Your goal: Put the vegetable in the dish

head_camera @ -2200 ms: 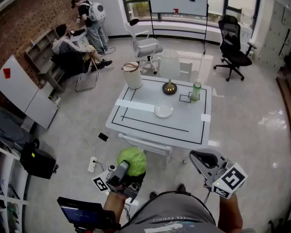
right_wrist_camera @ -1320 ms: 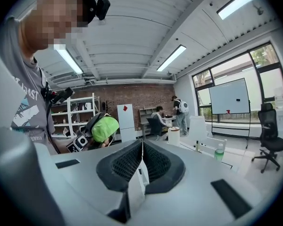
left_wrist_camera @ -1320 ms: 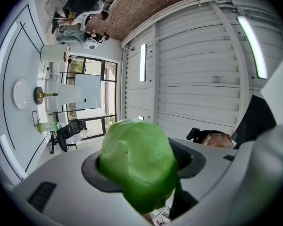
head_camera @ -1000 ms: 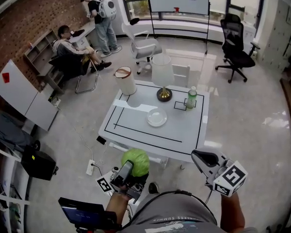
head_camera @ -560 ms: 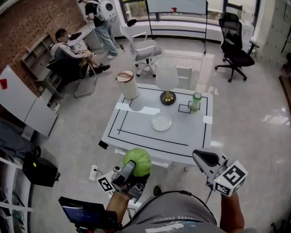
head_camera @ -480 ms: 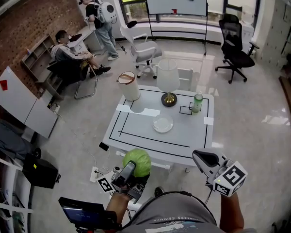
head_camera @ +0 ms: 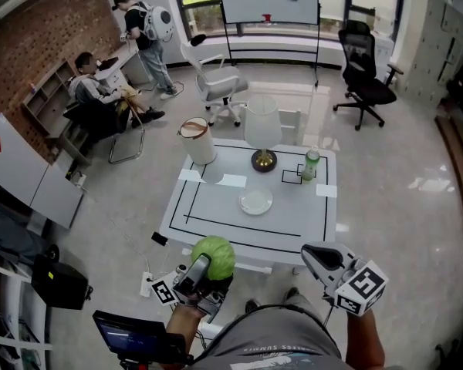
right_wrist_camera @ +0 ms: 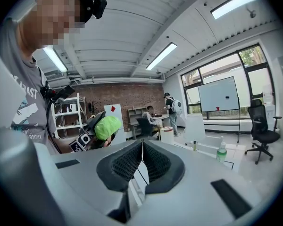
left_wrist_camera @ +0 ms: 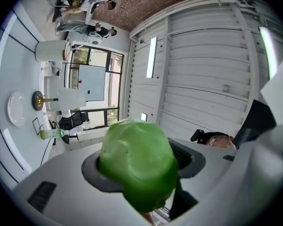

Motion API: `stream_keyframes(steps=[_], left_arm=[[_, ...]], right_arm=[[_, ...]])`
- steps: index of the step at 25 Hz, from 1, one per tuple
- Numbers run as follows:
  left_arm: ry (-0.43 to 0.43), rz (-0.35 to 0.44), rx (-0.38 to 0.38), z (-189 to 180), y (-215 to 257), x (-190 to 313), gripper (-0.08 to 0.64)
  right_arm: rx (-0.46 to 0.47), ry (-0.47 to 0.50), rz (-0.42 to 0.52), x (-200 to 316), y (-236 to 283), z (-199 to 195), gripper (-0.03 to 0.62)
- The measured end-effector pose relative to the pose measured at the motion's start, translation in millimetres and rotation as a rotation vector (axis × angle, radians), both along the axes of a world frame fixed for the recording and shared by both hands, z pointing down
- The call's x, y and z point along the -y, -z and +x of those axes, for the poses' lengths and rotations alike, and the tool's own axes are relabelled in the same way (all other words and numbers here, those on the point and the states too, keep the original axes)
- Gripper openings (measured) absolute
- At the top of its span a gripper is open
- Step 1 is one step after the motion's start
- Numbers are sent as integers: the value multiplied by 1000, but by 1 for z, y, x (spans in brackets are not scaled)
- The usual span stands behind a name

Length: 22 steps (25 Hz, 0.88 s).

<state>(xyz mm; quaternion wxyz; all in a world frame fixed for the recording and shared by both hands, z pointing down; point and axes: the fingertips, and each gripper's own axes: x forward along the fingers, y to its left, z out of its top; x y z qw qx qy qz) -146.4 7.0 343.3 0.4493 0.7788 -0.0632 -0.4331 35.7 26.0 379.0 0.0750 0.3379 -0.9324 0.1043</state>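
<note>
Table [head_camera: 216, 216] edge nearer, cabbage [head_camera: 214, 254] clamped in left gripper [head_camera: 204, 267], dish [head_camera: 255, 202] mid-table

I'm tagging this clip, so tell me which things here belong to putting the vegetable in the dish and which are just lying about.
For the job: green vegetable, white dish.
Just lying about: table lamp, green bottle, white canister, black office chair.
</note>
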Motion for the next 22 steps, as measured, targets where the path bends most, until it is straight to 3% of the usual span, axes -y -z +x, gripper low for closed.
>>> stream_keyframes(steps=[5,11,22], left_arm=[[-6,-13,1,31,3,20,283],[25,-1,6,54,7,38,284],[137,-47,26,70,-18,64,282]], right_arm=[[5,-34,-45,26,-8,32,8],[3,26,-35,55,-1,42,8],[1,123,-65,94,-20,62,8]])
